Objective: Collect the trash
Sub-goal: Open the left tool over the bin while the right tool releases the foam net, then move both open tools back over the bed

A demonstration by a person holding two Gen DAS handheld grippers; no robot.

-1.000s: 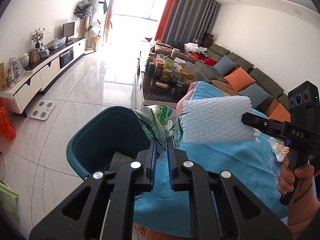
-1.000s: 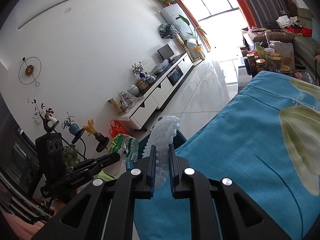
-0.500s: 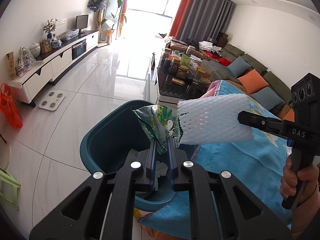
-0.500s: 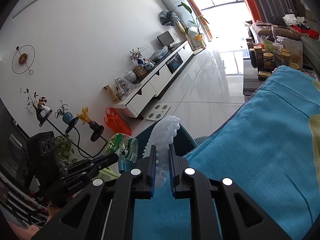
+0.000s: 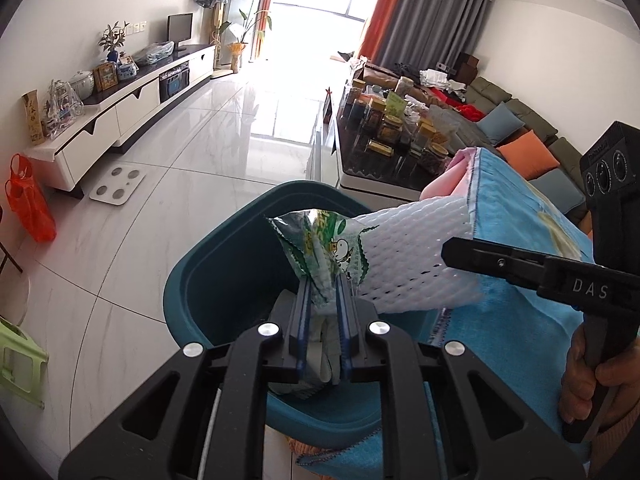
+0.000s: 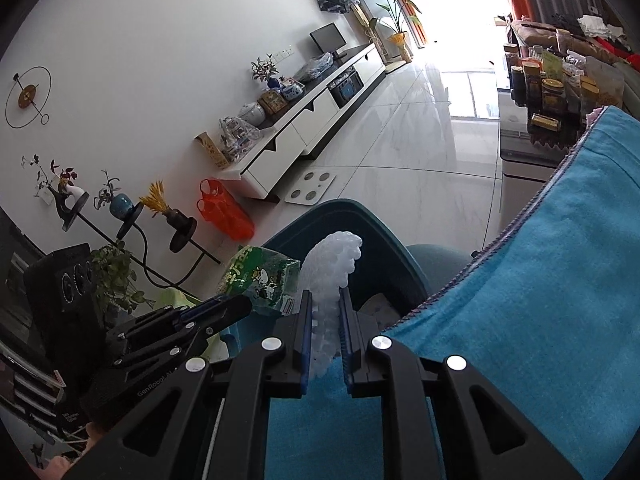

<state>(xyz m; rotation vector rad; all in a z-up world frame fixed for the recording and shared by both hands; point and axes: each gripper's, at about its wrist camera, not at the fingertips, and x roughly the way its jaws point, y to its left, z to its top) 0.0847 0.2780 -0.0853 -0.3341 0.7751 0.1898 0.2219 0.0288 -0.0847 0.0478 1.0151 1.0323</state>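
Green wrapper (image 5: 326, 254) pinched in left gripper (image 5: 324, 320) above bin (image 5: 224, 264)

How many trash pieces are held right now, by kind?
Green snack wrapper, in left tool: 1
White foam net sleeve, in right tool: 1
Total: 2, both above the teal bin.

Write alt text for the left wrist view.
The left tool, shut on a green snack wrapper, is over a teal bin. From the right, the right tool brings white foam netting over a blue cloth.
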